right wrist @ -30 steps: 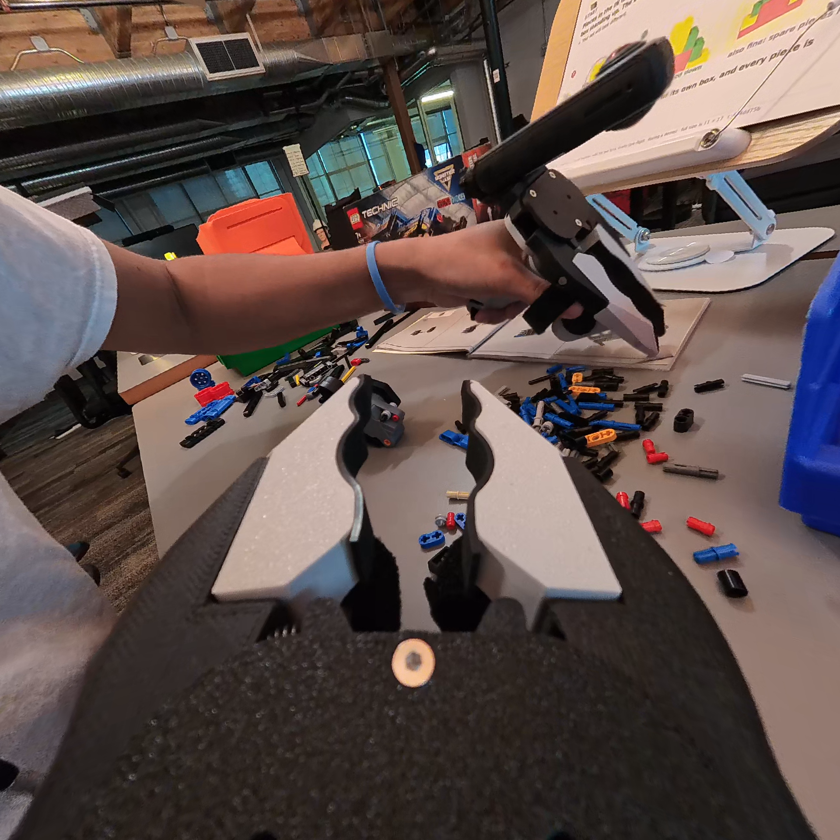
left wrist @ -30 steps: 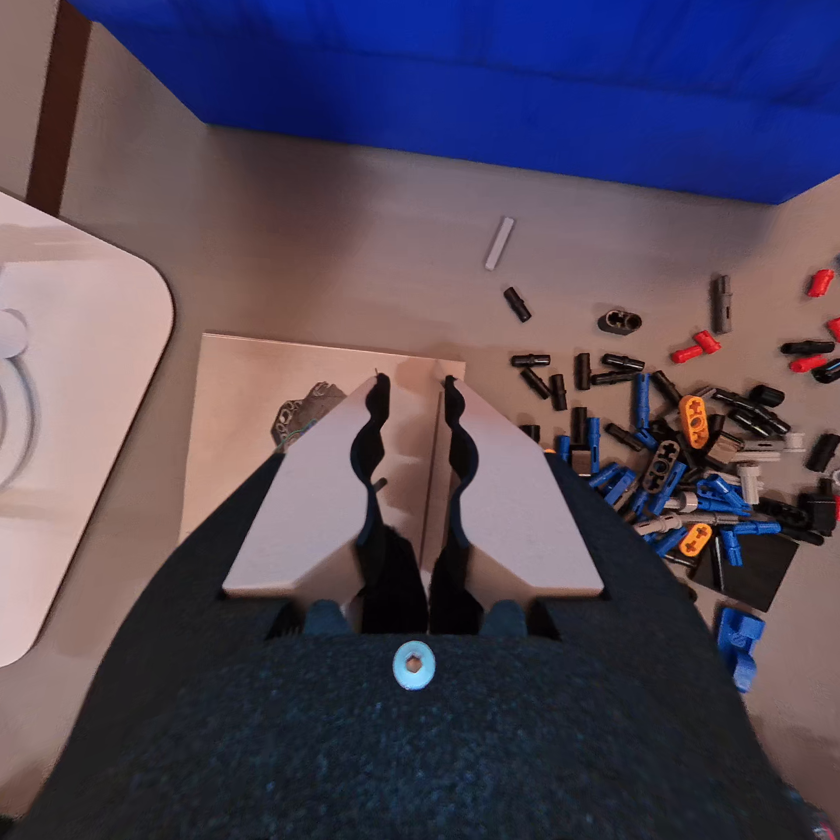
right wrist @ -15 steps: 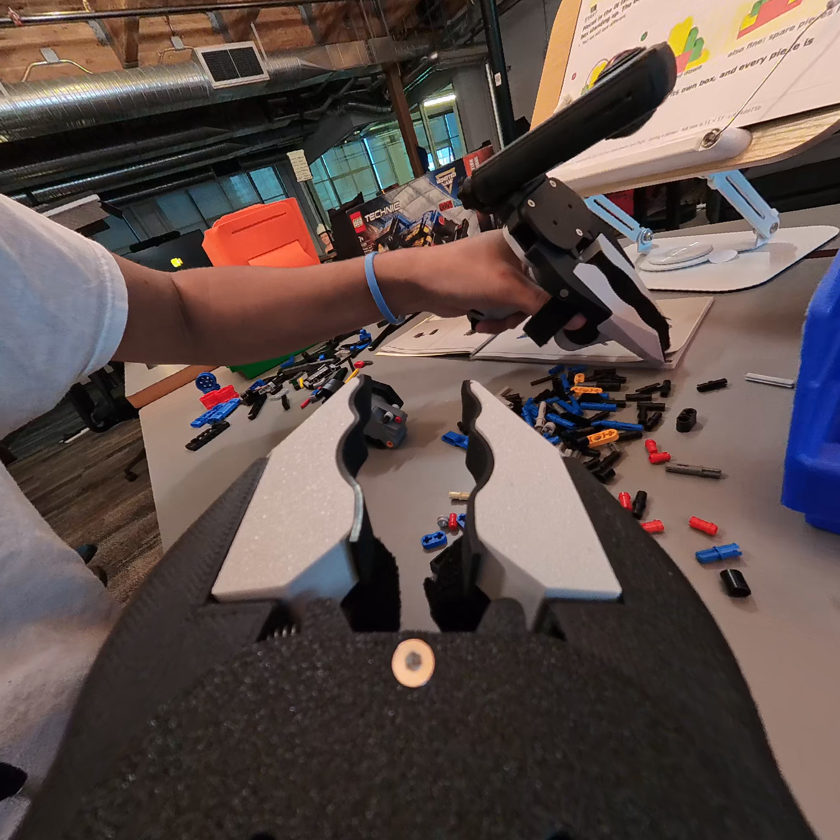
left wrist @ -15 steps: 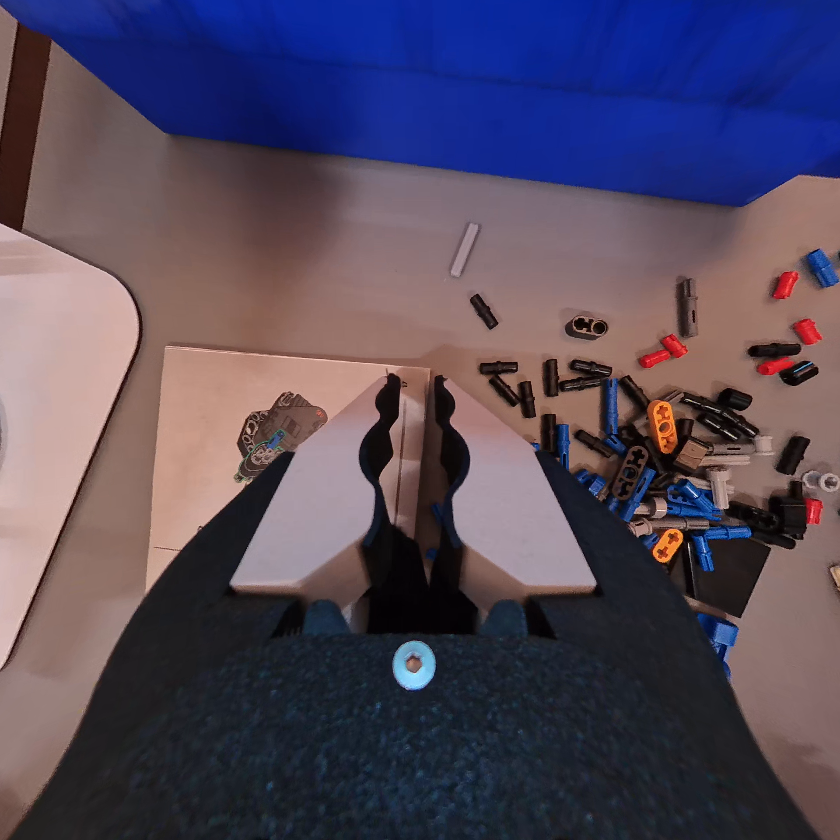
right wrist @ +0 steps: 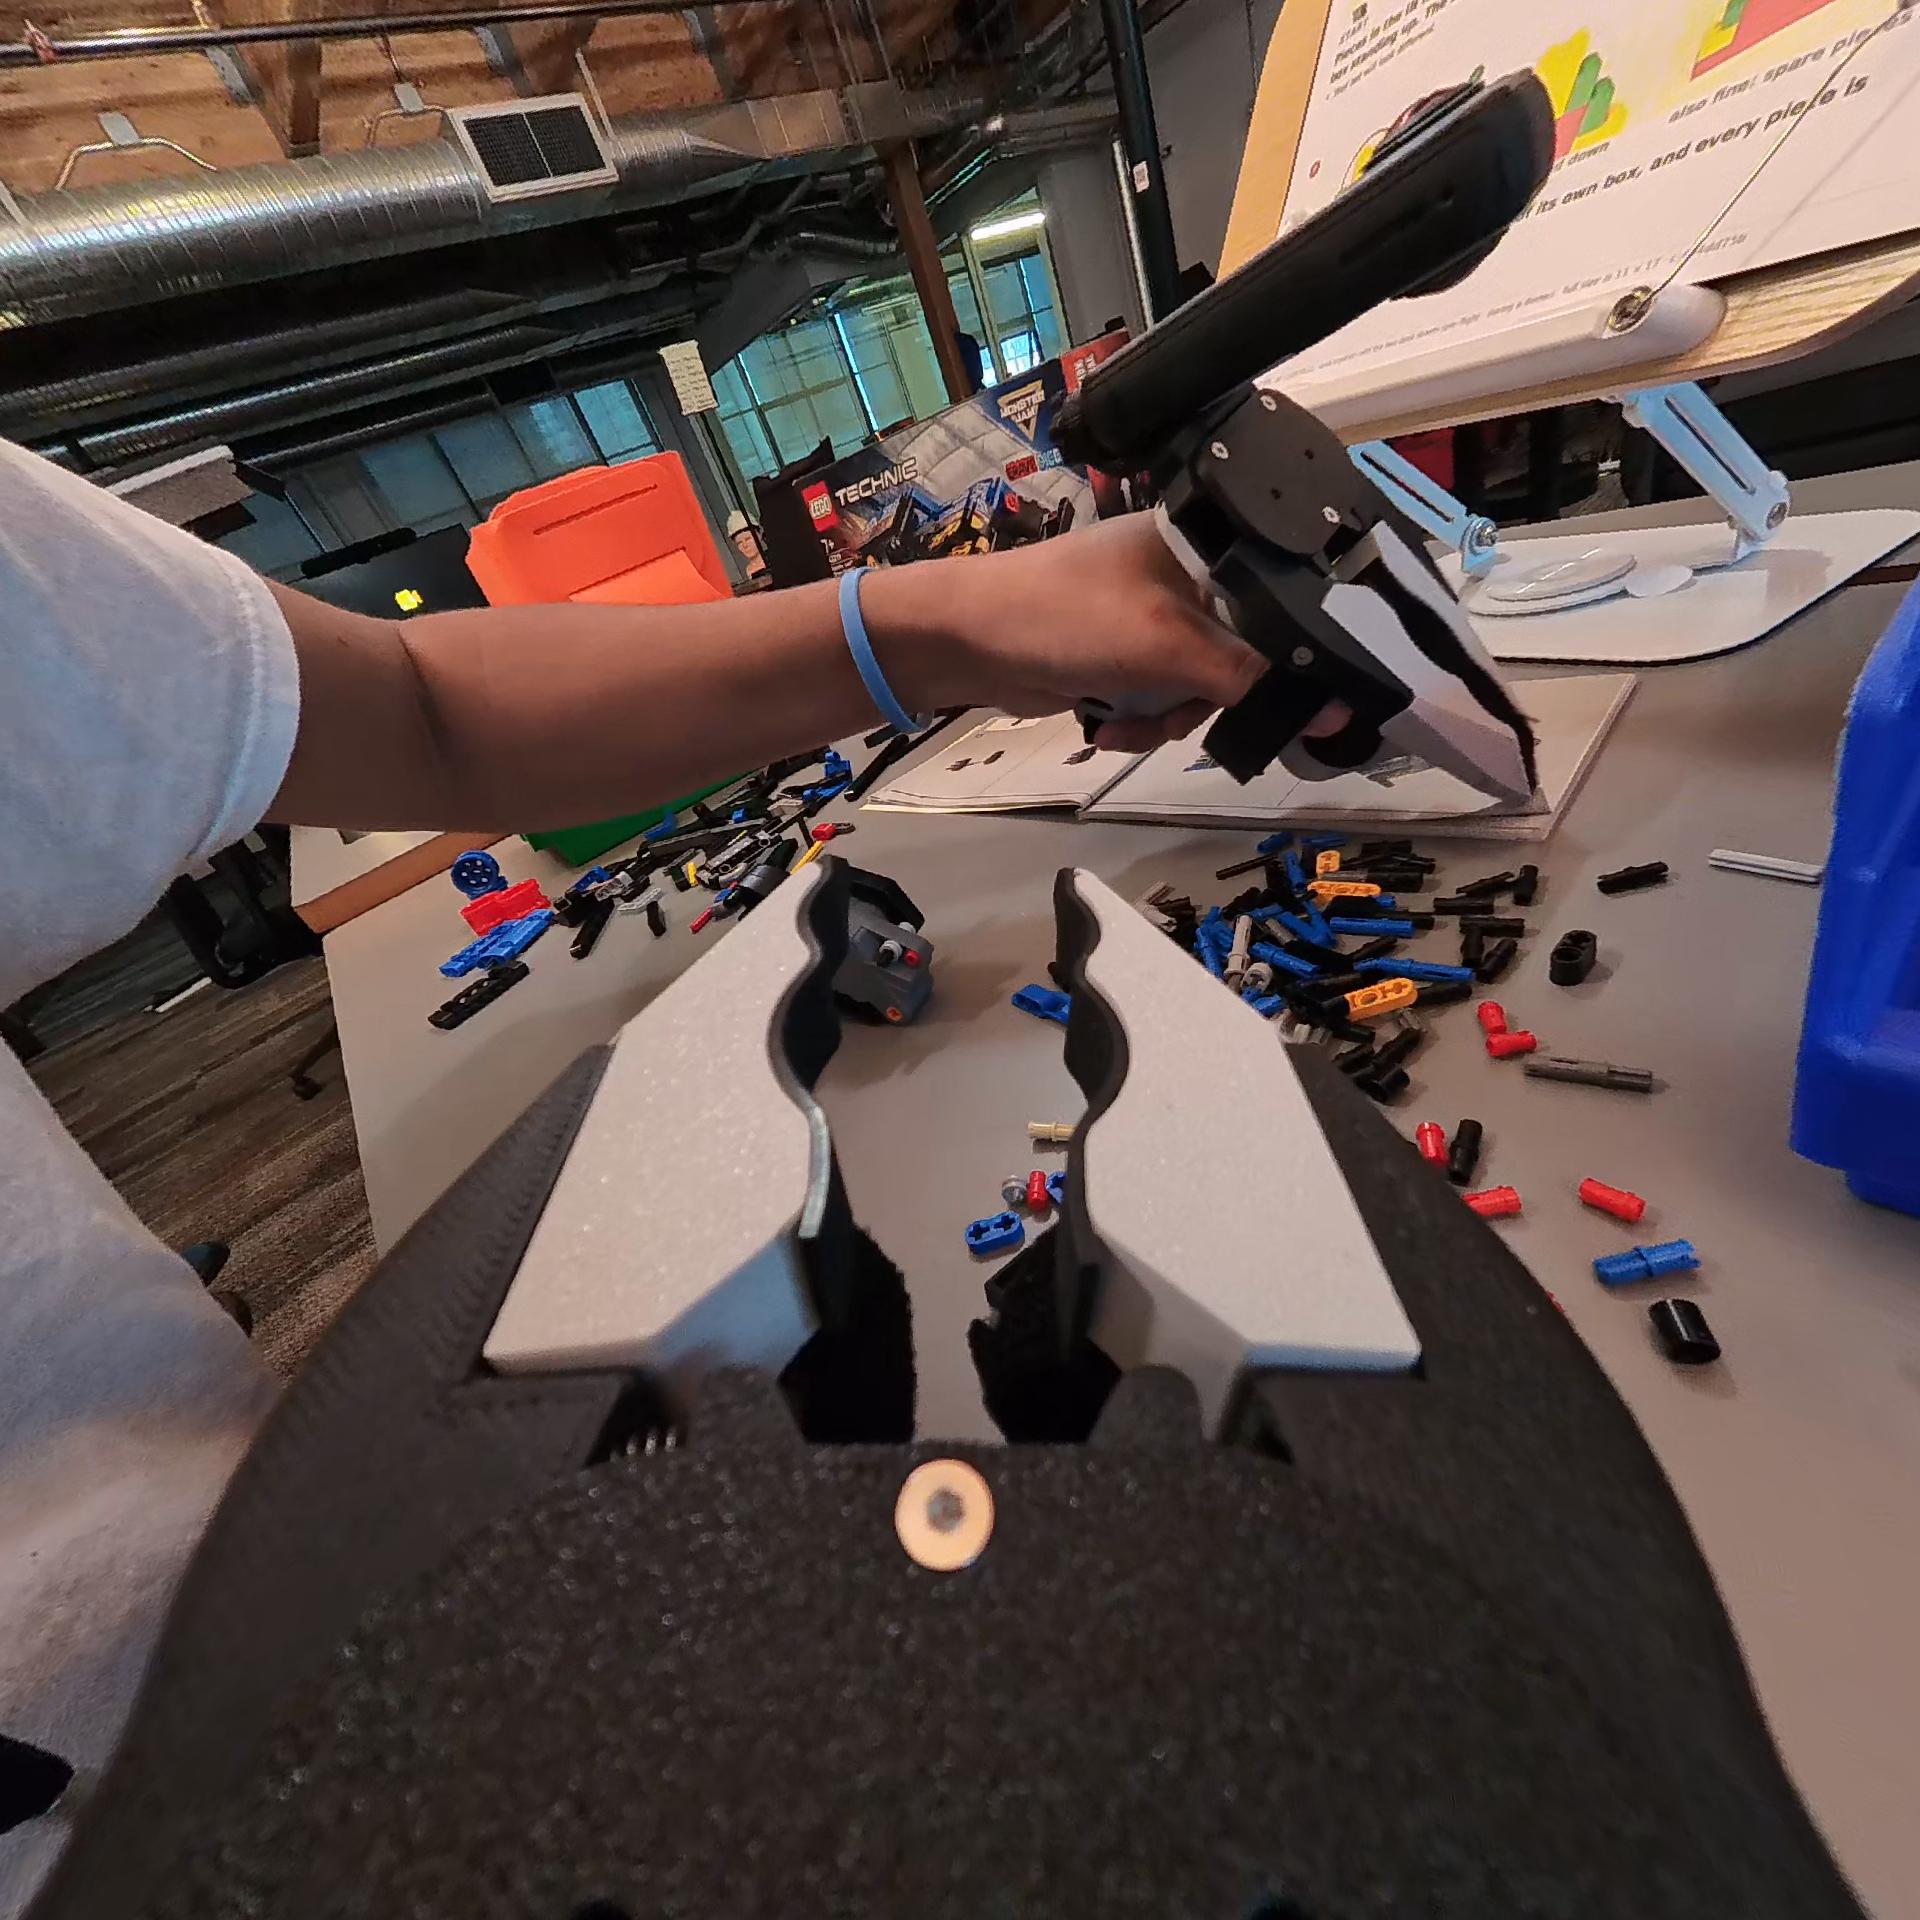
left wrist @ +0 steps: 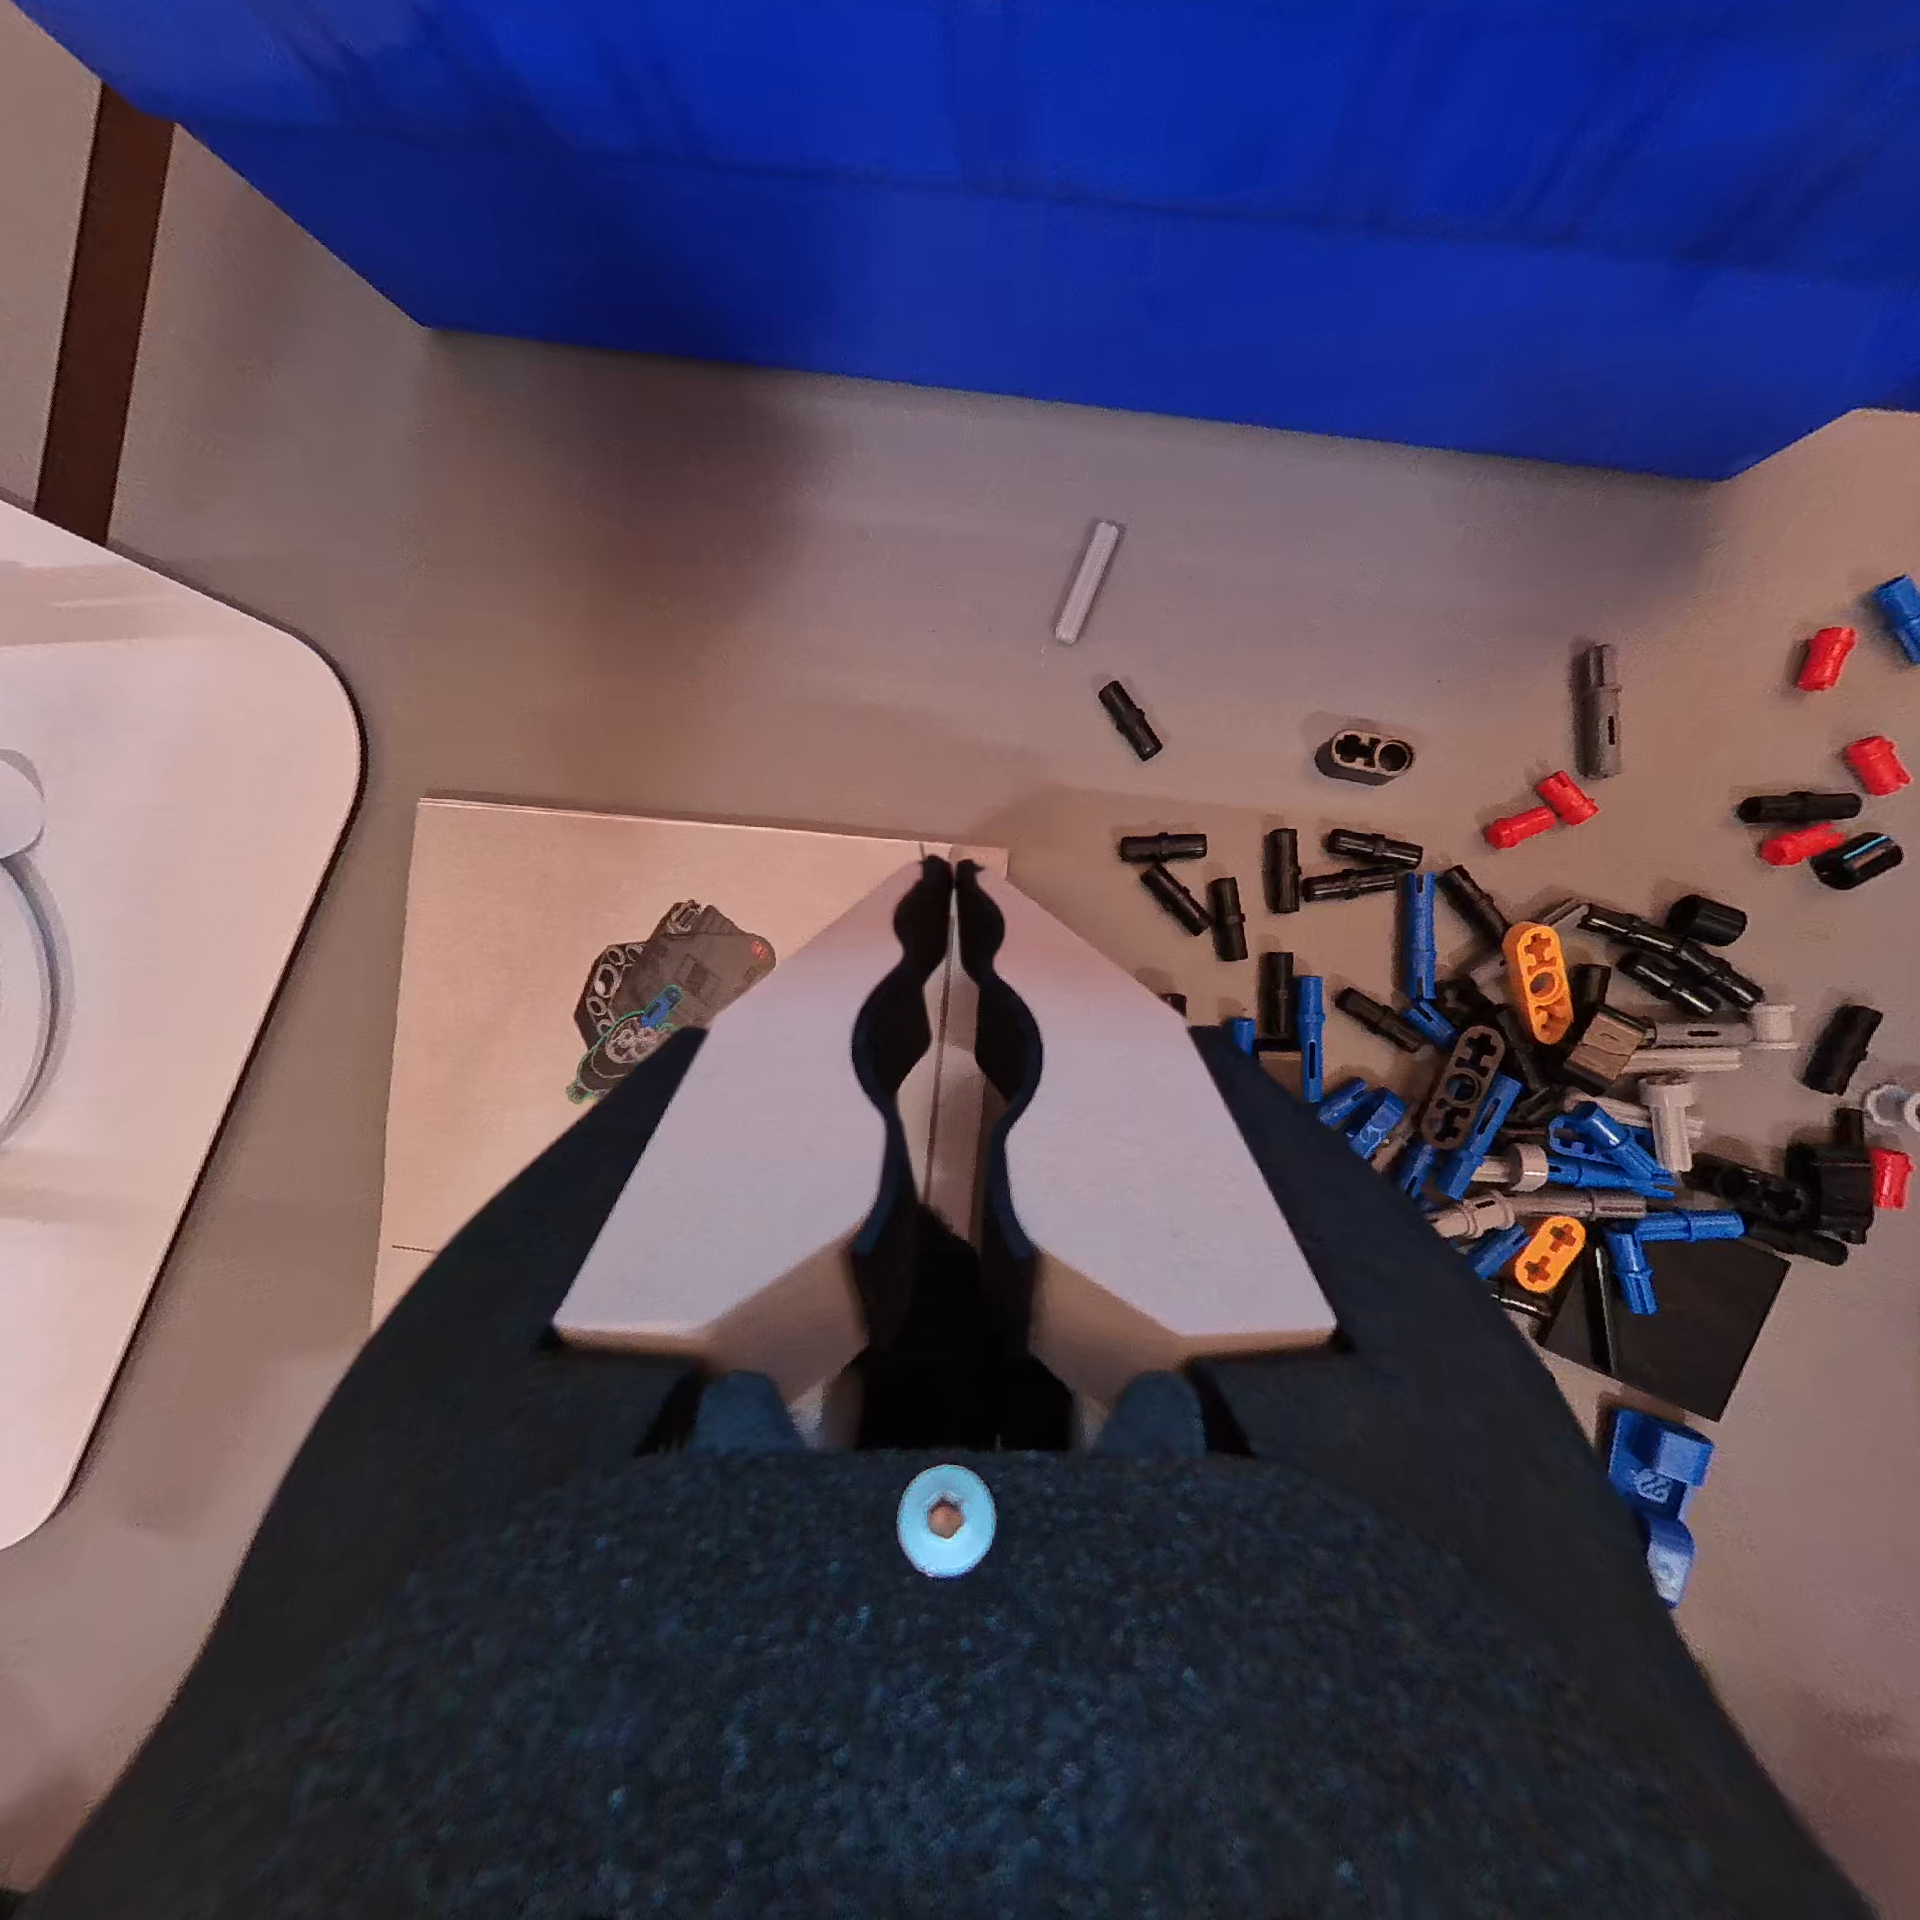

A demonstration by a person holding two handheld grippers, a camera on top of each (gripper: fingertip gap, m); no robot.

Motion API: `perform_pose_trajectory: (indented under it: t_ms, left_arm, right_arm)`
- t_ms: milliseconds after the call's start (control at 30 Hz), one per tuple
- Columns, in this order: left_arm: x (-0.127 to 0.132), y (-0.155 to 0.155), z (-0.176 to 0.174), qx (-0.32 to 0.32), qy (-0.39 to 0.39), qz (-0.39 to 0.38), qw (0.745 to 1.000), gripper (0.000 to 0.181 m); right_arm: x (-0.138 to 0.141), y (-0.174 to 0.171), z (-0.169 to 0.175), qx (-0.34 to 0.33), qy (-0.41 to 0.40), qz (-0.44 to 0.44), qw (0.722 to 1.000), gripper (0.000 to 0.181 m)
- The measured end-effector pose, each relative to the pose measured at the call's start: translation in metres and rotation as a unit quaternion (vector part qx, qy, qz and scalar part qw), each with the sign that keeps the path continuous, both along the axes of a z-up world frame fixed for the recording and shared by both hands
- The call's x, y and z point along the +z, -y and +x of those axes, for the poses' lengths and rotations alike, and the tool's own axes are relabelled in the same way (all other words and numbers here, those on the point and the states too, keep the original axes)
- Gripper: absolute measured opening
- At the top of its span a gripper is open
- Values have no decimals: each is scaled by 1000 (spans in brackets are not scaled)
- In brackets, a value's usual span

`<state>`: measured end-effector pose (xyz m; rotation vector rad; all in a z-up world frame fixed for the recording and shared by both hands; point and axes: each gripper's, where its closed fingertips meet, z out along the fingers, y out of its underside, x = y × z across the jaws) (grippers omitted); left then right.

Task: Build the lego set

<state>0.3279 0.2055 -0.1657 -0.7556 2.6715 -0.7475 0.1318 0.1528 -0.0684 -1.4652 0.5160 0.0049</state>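
Instruction booklet (left wrist: 665, 914) is lying open on the grey table (left wrist: 644, 623), near corner pinched by the left gripper (left wrist: 953, 871); jaws are closed down to a hairline gap at the tips, a page edge apparently caught between them. In the right wrist view the same gripper (right wrist: 1527, 784) is seen tipped down onto the booklet (right wrist: 1195, 790) corner. A page turn is judged to be under way.

Loose lego pieces (left wrist: 1538, 1060) are heaped just beside the booklet: black and blue pins, orange links, red pins scattered further out. A small half-built dark assembly (right wrist: 883, 956) sits near the right gripper (right wrist: 940, 883), which is held above the table, jaws well apart, nothing held.

Blue bin (left wrist: 1039, 187) stands behind the pile; white stand base (left wrist: 156, 935) lies left of the booklet.

Risks: more than one page could be pinched, so the wrong step is shown; thin paper could be torn or creased if pulled hard; the lifted page could sweep nearby pins off the pile.
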Motion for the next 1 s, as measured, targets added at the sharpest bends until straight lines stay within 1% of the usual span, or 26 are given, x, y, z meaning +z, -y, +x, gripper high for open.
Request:
perform_pose_trajectory:
  t_ms: [100, 300, 433, 533, 667, 867, 967, 1000]
  left_arm:
    - [-1, 1, -3, 0, -13, -10, 1000, 0]
    - [2, 0, -3, 2, -10, -25, 1000, 0]
    - [13, -7, 1, 16, 21, -34, 999, 0]
    - [22, -20, 1, 34, 38, -42, 998, 0]
    - [38, -49, -6, 70, 60, -58, 994, 0]
    - [54, -106, -31, 149, 62, -112, 980, 0]
    - [59, -147, -56, 192, 65, -114, 973, 0]
    - [59, -164, -66, 207, 67, -108, 970, 0]
  right_arm:
    - [0, 0, 0, 0, 0, 0, 1000, 39]
    - [0, 0, 0, 0, 1, -2, 1000, 39]
    - [-1, -1, 0, -1, 3, -6, 1000, 39]
    - [-1, -2, 0, -2, 6, -10, 1000, 39]
    - [-3, -4, -1, -2, 10, -19, 1000, 39]
    - [-7, -8, -1, -5, 18, -40, 999, 38]
    - [-5, -13, 0, -11, 31, -72, 997, 37]
    - [-1, -16, 2, -15, 41, -86, 995, 36]
